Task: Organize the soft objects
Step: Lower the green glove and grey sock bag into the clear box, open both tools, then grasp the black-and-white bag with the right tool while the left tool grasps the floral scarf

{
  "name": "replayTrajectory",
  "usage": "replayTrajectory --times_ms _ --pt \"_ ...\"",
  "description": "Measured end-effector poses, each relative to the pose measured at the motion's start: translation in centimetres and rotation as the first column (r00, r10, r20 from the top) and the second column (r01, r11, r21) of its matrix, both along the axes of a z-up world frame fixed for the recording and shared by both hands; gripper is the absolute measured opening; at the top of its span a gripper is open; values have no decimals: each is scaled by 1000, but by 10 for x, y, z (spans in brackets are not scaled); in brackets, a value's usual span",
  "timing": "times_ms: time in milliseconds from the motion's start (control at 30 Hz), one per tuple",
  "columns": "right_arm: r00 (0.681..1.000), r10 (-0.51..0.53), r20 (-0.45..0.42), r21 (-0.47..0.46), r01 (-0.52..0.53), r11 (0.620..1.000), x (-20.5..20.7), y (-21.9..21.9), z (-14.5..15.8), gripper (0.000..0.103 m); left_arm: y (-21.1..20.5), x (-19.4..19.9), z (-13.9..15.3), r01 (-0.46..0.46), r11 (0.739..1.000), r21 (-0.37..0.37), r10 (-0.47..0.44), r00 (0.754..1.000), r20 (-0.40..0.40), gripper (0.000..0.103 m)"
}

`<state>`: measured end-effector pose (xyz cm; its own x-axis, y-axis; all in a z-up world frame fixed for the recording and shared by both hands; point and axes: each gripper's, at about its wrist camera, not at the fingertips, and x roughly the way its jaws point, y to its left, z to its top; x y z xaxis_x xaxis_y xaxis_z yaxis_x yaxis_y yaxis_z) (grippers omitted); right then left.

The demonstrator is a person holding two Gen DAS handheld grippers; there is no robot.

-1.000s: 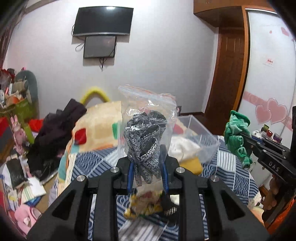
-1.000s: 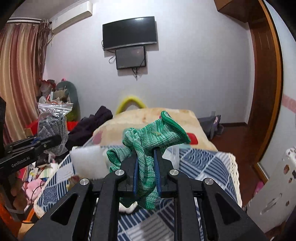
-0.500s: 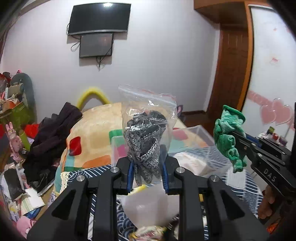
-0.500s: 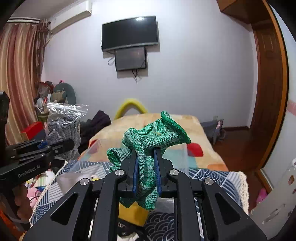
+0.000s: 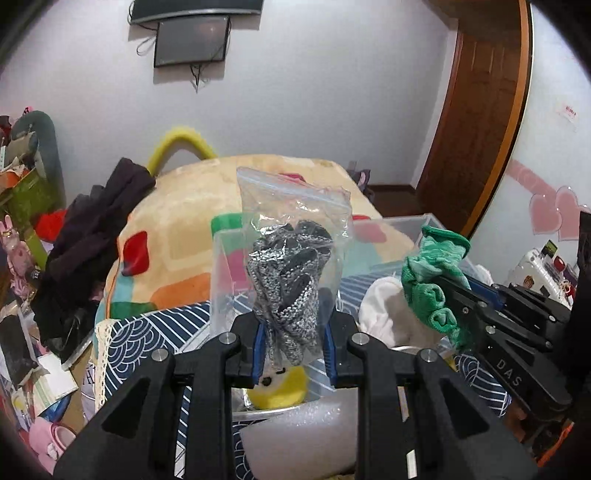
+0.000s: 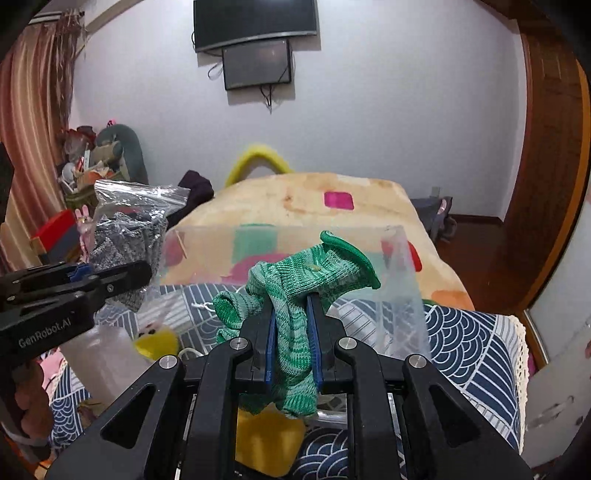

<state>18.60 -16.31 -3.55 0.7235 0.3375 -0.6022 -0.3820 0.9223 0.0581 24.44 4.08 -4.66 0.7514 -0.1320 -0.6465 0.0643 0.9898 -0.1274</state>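
Left wrist view: left gripper (image 5: 293, 354) clamped on zip bag of grey knitwear (image 5: 291, 273), now carried forward and down over clear bin (image 5: 388, 225). Right gripper (image 6: 293, 343) pinching green knit glove (image 6: 295, 288), likewise over bin. Drop-off looks close.

both tongs, left (image 5: 294, 345) and right (image 6: 291, 343), point downward, clamped shut side by side.

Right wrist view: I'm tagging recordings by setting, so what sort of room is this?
Most likely a lived-in bedroom: a bed under a patchwork blanket, a wall-mounted TV, curtains and a cluttered corner of belongings.
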Motion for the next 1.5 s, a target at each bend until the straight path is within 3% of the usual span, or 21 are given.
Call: replayTrajectory --times_ms 200,300,367,533,700,800,867,933,1267,1500 --pt "1000 -1 -15 -39 1 999 2 4 -1 17 0 3 -6 27 999 -30 -28 999 -42 25" --pt "1000 -2 -24 -36 1 999 2 1 1 30 -2 -1 -3 27 1000 -15 -28 999 -34 29" --pt "1000 -2 -18 -31 1 1000 0 -1 4 44 -2 -4 0 26 1000 -7 -26 999 -21 39" --pt "1000 5 12 -14 -5 1000 -8 -5 13 46 -7 -17 12 27 1000 9 -28 999 18 46" --pt "999 21 40 40 -23 999 -20 -14 26 54 -6 -38 27 11 1000 25 -13 997 79 64" --pt "998 47 50 71 -50 996 -30 -16 30 66 -4 -53 34 10 999 33 -13 994 110 71" --pt "997 59 55 93 -64 994 -36 -17 31 77 -2 -64 35 9 1000 28 -12 993 118 81" --pt "996 68 60 110 -75 991 -43 -17 31 79 1 -75 34 6 1000 21 -9 992 125 87" --pt "991 131 8 94 -132 987 -65 6 -1 90 10 -113 5 -18 996 92 8 995 104 88" --pt "982 189 -30 48 -187 981 -76 31 -28 101 30 -123 -18 -35 998 51 32 998 50 88"
